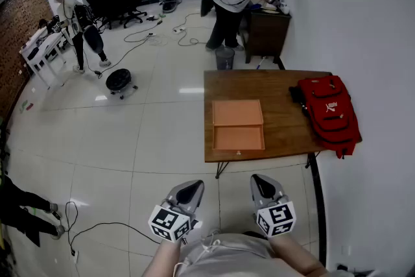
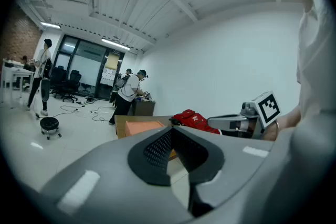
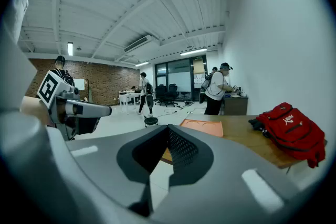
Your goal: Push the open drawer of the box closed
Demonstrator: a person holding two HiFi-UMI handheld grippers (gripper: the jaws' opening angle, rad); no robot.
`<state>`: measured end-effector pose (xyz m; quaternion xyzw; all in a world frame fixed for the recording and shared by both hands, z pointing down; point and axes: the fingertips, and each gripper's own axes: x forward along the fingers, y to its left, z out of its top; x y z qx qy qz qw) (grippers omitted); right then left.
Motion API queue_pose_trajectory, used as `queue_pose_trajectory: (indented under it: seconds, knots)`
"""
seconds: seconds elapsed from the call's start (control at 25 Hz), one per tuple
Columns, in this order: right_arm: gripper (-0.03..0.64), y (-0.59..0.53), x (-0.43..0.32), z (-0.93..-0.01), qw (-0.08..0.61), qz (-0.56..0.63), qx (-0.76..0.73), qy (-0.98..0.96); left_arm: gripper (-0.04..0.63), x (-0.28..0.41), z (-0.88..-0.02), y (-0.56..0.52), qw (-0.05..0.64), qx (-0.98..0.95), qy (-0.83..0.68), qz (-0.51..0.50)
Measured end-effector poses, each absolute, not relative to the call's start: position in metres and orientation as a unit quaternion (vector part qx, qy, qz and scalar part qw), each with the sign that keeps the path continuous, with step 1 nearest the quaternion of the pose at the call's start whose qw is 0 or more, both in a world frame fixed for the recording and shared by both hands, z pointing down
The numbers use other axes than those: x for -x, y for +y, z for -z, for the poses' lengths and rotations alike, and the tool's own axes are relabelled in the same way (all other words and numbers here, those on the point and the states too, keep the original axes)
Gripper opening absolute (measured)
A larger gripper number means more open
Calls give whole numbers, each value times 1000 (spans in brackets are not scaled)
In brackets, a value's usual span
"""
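An orange flat box (image 1: 238, 112) lies on the wooden table (image 1: 285, 133), its drawer (image 1: 238, 138) pulled out toward the near table edge. The box also shows in the left gripper view (image 2: 144, 125) and the right gripper view (image 3: 202, 127). My left gripper (image 1: 189, 189) and right gripper (image 1: 259, 181) are held close to my body, over the floor and well short of the table. Both are shut, with nothing between their jaws. The left gripper's jaws (image 2: 170, 128) and the right gripper's jaws (image 3: 167, 127) point toward the table.
A red backpack (image 1: 329, 112) lies on the table's right side, against the white wall. Behind the table stand a grey bin (image 1: 224, 57), a dark cabinet (image 1: 267, 32) and a person working at it. A round stool (image 1: 119, 80) and cables (image 1: 84, 230) are on the floor at left.
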<state>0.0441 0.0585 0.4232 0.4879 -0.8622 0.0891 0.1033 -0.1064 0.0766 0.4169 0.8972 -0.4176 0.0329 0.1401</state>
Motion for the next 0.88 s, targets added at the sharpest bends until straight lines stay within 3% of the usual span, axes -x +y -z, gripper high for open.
queue_pose_trajectory:
  seconds: [0.24,0.88]
  knots:
    - [3,61,-31,-439,124,-96,-493,-856,5,127,-431,68,146,-894,-421,-39]
    - [3,-32,-79,-461,131,-111,-499,-849,5,84,-463,-11,178,-890,-417,-54]
